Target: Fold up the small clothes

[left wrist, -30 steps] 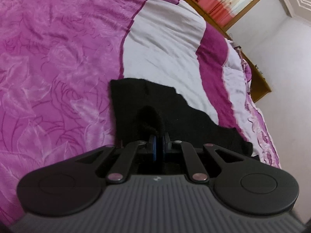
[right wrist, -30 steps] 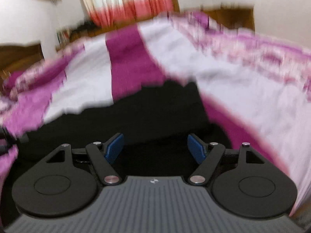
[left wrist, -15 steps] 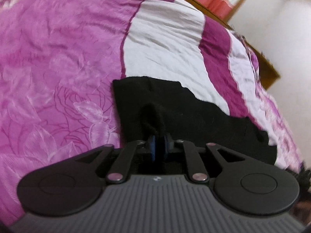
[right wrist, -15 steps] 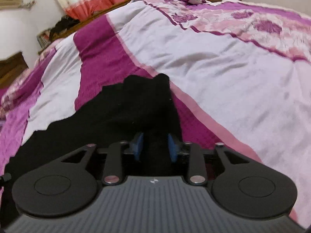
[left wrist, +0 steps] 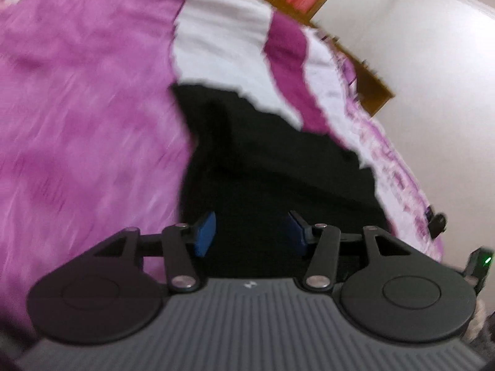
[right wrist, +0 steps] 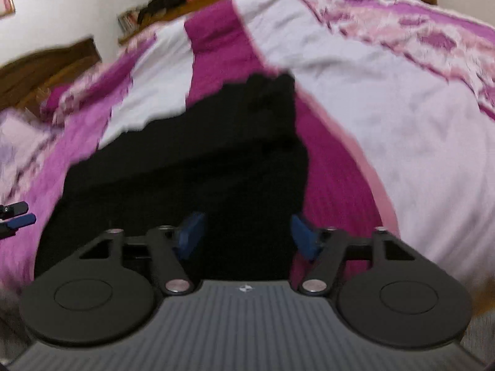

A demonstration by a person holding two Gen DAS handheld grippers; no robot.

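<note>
A black garment [left wrist: 272,167] lies spread on the bed, and it also shows in the right wrist view [right wrist: 198,160]. My left gripper [left wrist: 251,232] is open just above its near left part, holding nothing. My right gripper [right wrist: 249,236] is open just above its near right part, holding nothing. The left gripper's fingertips [right wrist: 15,216] show at the left edge of the right wrist view. Both views are motion-blurred.
The bed has a pink, magenta and white floral cover [left wrist: 77,108], also seen in the right wrist view [right wrist: 386,117]. A wooden bed frame [left wrist: 368,80] runs along the far side by a white wall. A wooden headboard [right wrist: 46,65] stands at the left.
Both grippers were shut on bunched black fabric half a second ago; both have opened and let it go. The garment now lies flatter, and both grippers have drawn back a little.
</note>
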